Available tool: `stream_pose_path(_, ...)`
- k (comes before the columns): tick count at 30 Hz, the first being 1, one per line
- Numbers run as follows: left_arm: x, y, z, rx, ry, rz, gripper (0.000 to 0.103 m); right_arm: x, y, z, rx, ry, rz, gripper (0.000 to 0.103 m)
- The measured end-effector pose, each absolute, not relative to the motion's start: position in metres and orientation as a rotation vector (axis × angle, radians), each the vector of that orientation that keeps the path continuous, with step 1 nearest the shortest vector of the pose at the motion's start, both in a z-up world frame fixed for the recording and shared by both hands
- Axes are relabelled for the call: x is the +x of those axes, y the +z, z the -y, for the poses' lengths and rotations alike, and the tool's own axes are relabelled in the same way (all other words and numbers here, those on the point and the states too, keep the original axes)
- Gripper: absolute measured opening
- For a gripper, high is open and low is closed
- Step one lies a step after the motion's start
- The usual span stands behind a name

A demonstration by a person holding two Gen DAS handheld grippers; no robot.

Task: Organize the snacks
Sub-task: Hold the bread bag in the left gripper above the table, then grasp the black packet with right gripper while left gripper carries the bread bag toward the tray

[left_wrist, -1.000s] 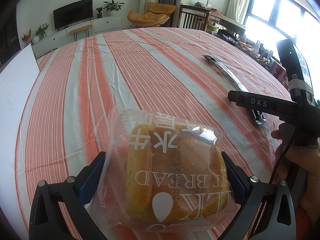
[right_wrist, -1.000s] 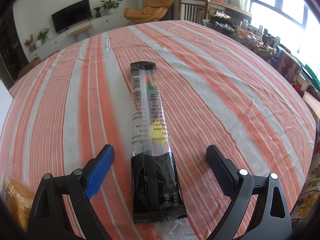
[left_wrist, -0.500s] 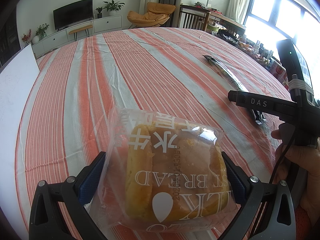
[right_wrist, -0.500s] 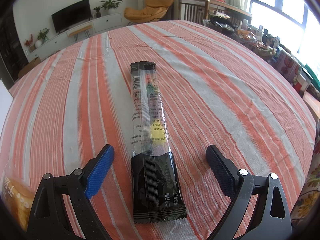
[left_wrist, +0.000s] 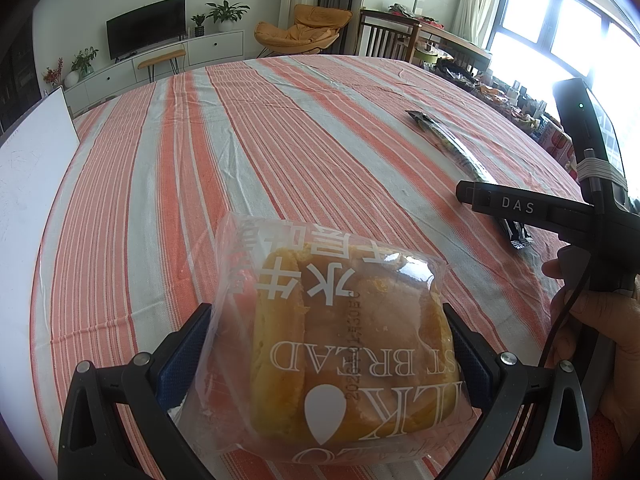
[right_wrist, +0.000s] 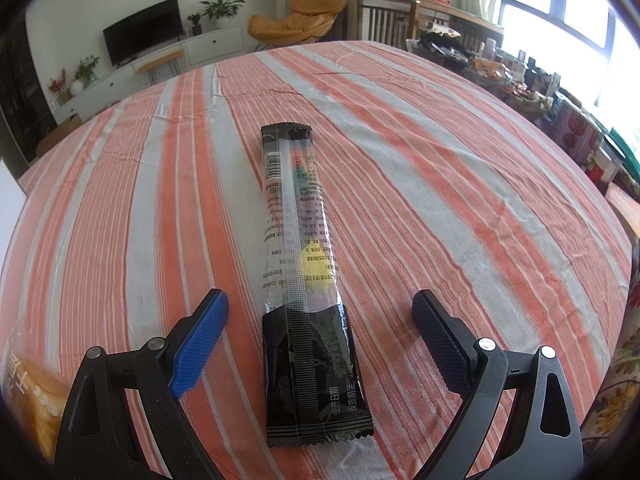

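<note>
Right wrist view: right tongs (right_wrist: pixel 320 340) gape around the long, slippery black-and-clear plastic snack stick (right_wrist: pixel 306 276), lower centre; grasp midway. Left tongs (left_wrist: pixel 326 344) pinch the soft clear-bagged yellow bread (left_wrist: pixel 336 328).

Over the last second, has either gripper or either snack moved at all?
Nothing visibly changed. The left gripper stays around the bagged bread, pads against the bag's sides. The right gripper stays open, its fingers either side of the long black snack bar, not touching it. The bar still lies flat on the striped tablecloth.
</note>
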State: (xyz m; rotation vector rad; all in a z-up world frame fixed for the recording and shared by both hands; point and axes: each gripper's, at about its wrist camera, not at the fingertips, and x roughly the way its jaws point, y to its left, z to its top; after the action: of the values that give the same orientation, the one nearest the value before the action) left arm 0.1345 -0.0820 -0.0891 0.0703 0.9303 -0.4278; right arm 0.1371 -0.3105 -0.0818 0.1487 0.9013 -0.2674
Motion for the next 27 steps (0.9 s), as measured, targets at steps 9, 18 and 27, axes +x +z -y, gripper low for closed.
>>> stream_pose_path(9,0.135,-0.089,0.082,0.07,-0.428,-0.931,0.103,0.137,-0.082,0.311,0.149,-0.267,-0.902,0.095)
stream_pose_path(18,0.138,-0.083,0.075,0.02,-0.473,-1.056,0.096,0.173,-0.066,0.346,0.279,-0.017,-1.199,0.094)
stream_pose_path(27,0.113,-0.061,0.073,0.045,-0.491,-0.998,0.075,0.204,-0.068,0.346,0.241,-0.069,-1.261,0.078)
